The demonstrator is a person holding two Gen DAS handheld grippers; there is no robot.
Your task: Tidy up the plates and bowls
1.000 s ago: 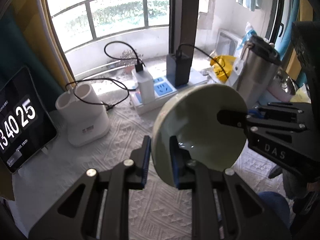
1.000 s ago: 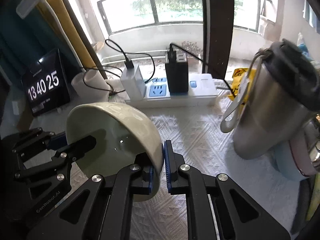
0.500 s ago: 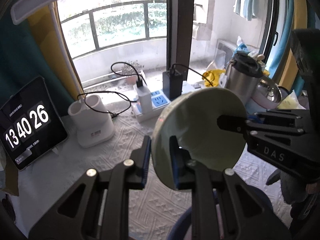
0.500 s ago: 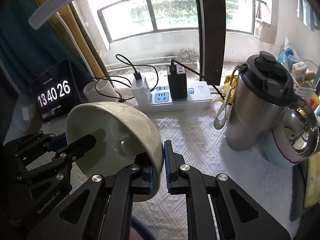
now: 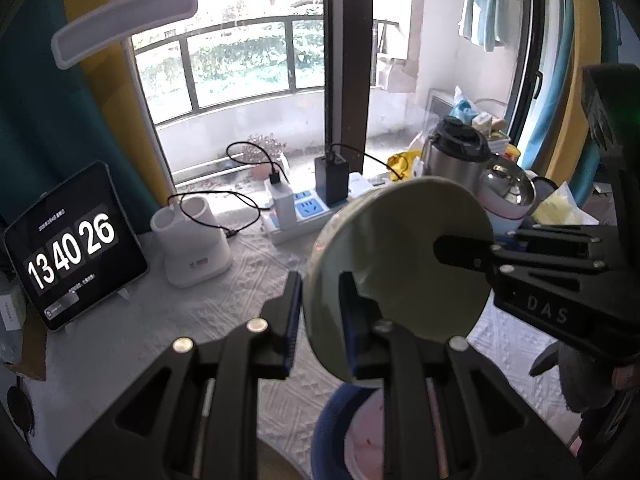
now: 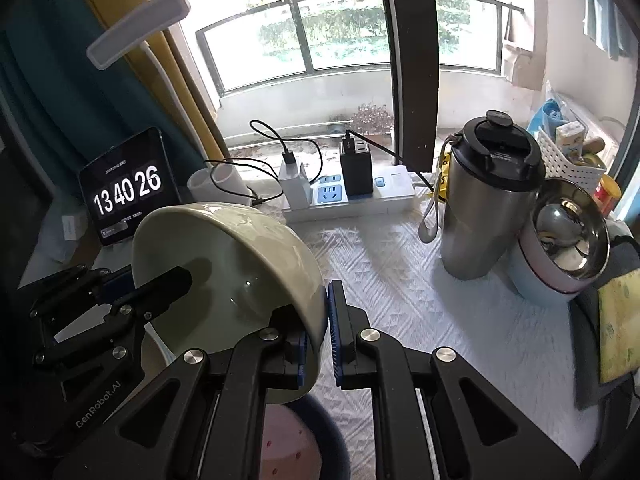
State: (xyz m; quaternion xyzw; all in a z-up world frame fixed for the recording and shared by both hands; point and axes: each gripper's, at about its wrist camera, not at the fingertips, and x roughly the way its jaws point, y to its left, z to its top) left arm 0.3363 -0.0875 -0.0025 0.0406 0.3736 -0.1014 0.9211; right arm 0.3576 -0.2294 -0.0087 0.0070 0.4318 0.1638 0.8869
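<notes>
A pale green bowl point(image 5: 400, 256) hangs in the air above the white cloth, held by both grippers at opposite sides of its rim. My left gripper point(image 5: 320, 304) is shut on the near rim, one finger inside the bowl and one outside. My right gripper point(image 6: 320, 332) is shut on the bowl's point(image 6: 224, 248) wall in the same way. Each gripper shows in the other's view, the right gripper point(image 5: 460, 248) reaching in from the right and the left gripper point(image 6: 172, 280) from the left. Below the bowl lies a blue-rimmed pink dish point(image 5: 360, 432), partly hidden by the fingers.
Along the window stand a tablet clock point(image 6: 128, 192), a white holder point(image 5: 192, 240), a power strip point(image 6: 352, 196) with chargers, a steel tumbler point(image 6: 488, 208) and stacked steel and pink bowls point(image 6: 560, 248). A lamp head point(image 5: 124, 20) hangs at upper left.
Both grippers have risen and drawn back with the bowl between them; the table things look smaller and farther. The blue-rimmed pink dish has come into view underneath.
</notes>
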